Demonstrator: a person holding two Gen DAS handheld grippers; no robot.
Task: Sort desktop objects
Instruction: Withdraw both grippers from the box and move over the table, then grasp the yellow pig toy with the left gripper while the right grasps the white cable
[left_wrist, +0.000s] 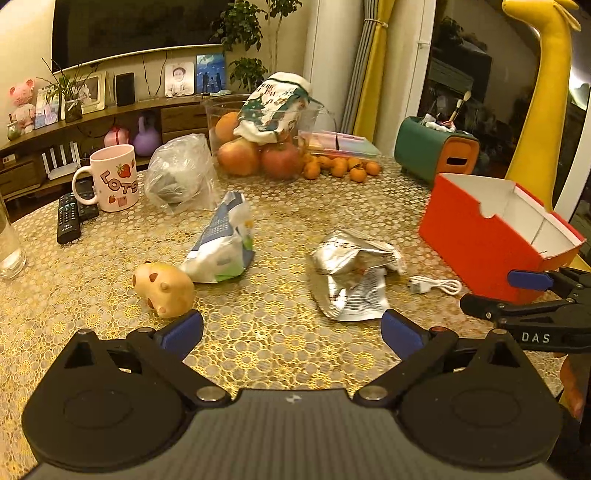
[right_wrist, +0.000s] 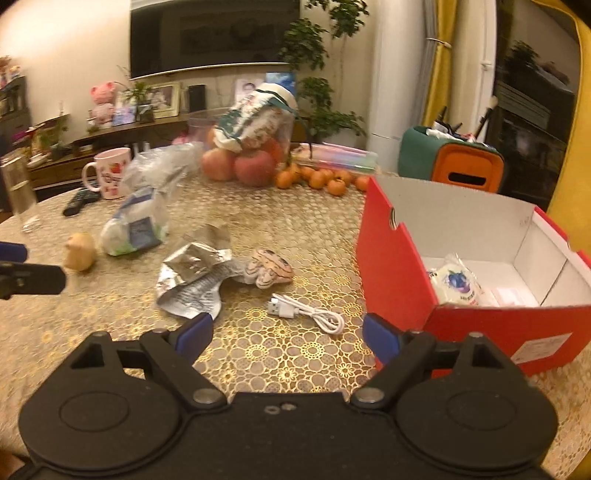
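Note:
On the gold-patterned table lie a yellow pig toy, a blue-white snack bag, a crumpled silver wrapper and a white USB cable. My left gripper is open and empty, just short of the toy and wrapper. My right gripper is open and empty, above the cable and beside the red box. The box holds a white packet. A small pink patterned object lies by the wrapper. The right gripper also shows in the left wrist view.
A pink mug, remotes, a clear plastic bag, a fruit bowl, small oranges, a green-orange organizer and a glass stand around the table's far side and left edge.

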